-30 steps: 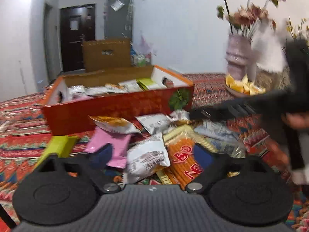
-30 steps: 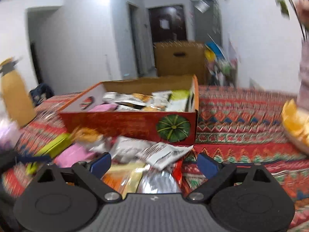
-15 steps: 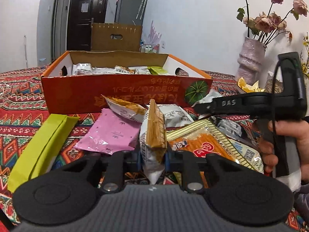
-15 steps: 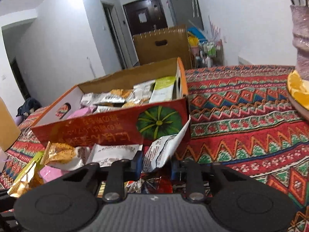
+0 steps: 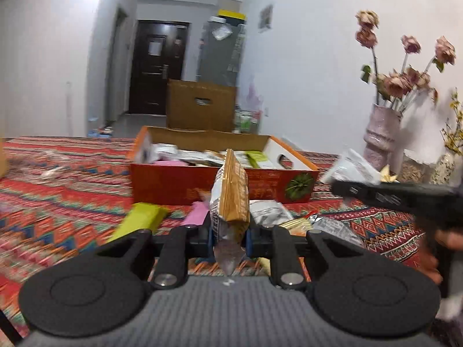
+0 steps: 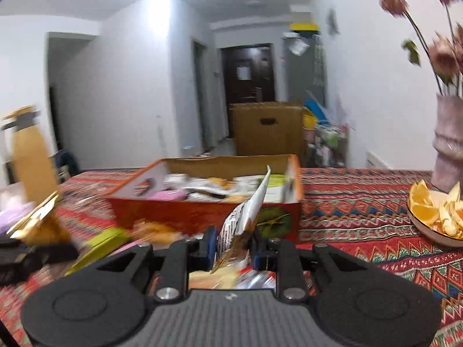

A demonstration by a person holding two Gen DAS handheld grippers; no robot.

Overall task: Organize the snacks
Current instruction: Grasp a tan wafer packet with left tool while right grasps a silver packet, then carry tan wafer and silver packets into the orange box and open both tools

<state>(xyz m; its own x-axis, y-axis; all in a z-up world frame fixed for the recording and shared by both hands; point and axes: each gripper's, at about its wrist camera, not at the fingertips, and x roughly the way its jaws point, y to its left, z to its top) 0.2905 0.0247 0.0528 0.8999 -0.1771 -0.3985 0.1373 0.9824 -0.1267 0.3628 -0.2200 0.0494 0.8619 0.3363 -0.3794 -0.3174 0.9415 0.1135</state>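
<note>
My left gripper [image 5: 228, 231] is shut on a gold-and-white snack packet [image 5: 230, 193], which stands on edge above the table. The jaws of my right gripper [image 6: 233, 245] are closing, and their pads press a white printed packet [image 6: 249, 211] that sticks up between them. Ahead of both stands the open orange box [image 5: 185, 185], also in the right wrist view [image 6: 188, 217], with several packets inside. Loose snacks lie in front of it: a yellow-green packet [image 5: 139, 219], a pink one [image 5: 196, 212] and a white one [image 5: 269, 209]. The frames are motion-blurred.
The patterned red tablecloth [image 5: 72, 190] covers the table. A pink vase of dried flowers [image 5: 382, 138] stands at the right, with a plate of orange slices [image 6: 434, 217] near it. A yellow bottle [image 6: 29, 156] is at the left. A brown cardboard box [image 5: 199, 107] stands behind the table.
Both grippers went from open over the pile to shut on one packet each. Both then rose with their packets, off the pile in front of the box.
</note>
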